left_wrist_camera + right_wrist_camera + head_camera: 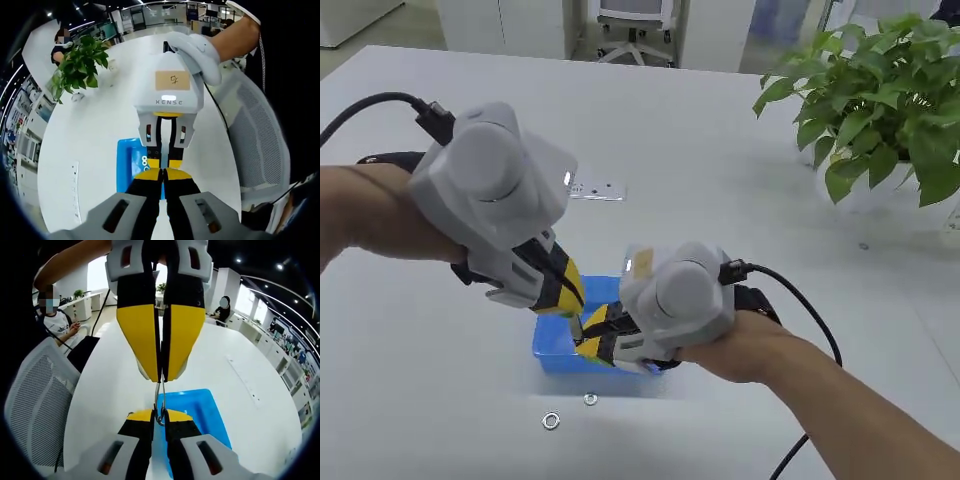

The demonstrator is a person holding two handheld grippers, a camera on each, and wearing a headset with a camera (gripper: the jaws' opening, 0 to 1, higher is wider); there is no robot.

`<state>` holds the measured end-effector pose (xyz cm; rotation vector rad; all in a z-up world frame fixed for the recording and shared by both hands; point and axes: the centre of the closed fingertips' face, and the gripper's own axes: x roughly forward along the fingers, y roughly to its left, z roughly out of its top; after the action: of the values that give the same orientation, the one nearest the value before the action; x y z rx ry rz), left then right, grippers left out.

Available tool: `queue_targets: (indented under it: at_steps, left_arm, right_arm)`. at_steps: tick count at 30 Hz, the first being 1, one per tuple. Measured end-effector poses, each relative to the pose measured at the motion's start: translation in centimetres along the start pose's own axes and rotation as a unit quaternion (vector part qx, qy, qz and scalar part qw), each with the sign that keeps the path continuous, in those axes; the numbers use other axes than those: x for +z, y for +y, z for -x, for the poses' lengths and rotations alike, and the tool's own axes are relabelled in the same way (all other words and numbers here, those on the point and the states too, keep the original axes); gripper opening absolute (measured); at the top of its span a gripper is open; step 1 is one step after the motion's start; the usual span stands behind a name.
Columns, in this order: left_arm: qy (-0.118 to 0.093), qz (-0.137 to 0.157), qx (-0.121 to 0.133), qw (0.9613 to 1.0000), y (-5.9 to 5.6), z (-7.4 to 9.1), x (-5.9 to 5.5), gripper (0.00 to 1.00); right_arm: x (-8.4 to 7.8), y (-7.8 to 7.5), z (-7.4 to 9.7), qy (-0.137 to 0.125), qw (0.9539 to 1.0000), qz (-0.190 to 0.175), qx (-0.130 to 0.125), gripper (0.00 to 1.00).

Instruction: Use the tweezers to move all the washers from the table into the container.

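In the head view, the left gripper (565, 300) and the right gripper (590, 335) point at each other. Their yellow tips almost touch. They are over the left part of the blue box (555, 355). The box sits on the white table (720, 180). Two washers (551, 421) lie on the table just in front of the box, near each other. A green plant (880, 100) stands far off at the right.

In the left gripper view, the left gripper (162, 174) has its jaws pressed shut. The right gripper (165, 164) comes down from the top and meets it tip to tip. The box (125, 165) is under both of them. Small pale things are in the box, but they are too blurry to name. The plant (80, 60) is at the upper left, and a mesh chair (255, 135) is at the right.

In the right gripper view, the right gripper (160, 417) has its jaws shut on the thin metal tweezers (161, 400). The left gripper (161, 377) comes down from the top. Its jaws are shut too, and the other end of the tweezers goes in between them. So both grippers hold the tweezers. The box (205, 410) lies under them, a little to the right. The chair (35, 400) is at the left
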<state>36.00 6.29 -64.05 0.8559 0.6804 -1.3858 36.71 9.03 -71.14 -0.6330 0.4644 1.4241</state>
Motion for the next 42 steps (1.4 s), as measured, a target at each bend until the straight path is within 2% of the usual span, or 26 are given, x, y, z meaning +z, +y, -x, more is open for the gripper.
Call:
queue_targets:
  at_steps: [8, 21, 33, 42]
  left_arm:
    - [-0.001, -0.003, 0.006, 1.0000, 1.2, -0.4, -0.2, 0.05]
    - [0.003, 0.000, 0.008, 1.0000, 2.9, -1.9, -1.5, 0.05]
    - [0.008, 0.008, 0.003, 0.9999, 3.9, -3.5, -3.0, 0.05]
    - [0.008, 0.016, -0.002, 0.9998, 4.2, -4.5, -3.9, 0.05]
  right_arm:
    - [-0.4, -1.3, -0.2, -0.001, 1.0000, 0.000, -0.010, 0.09]
    - [-1.7, -2.9, -1.7, 0.000, 0.9999, -0.013, -0.008, 0.09]
    - [-3.2, -3.8, -3.4, 0.007, 0.9996, -0.027, 0.000, 0.10]
    - [-4.1, -4.0, -4.3, 0.015, 0.9993, -0.034, 0.009, 0.10]
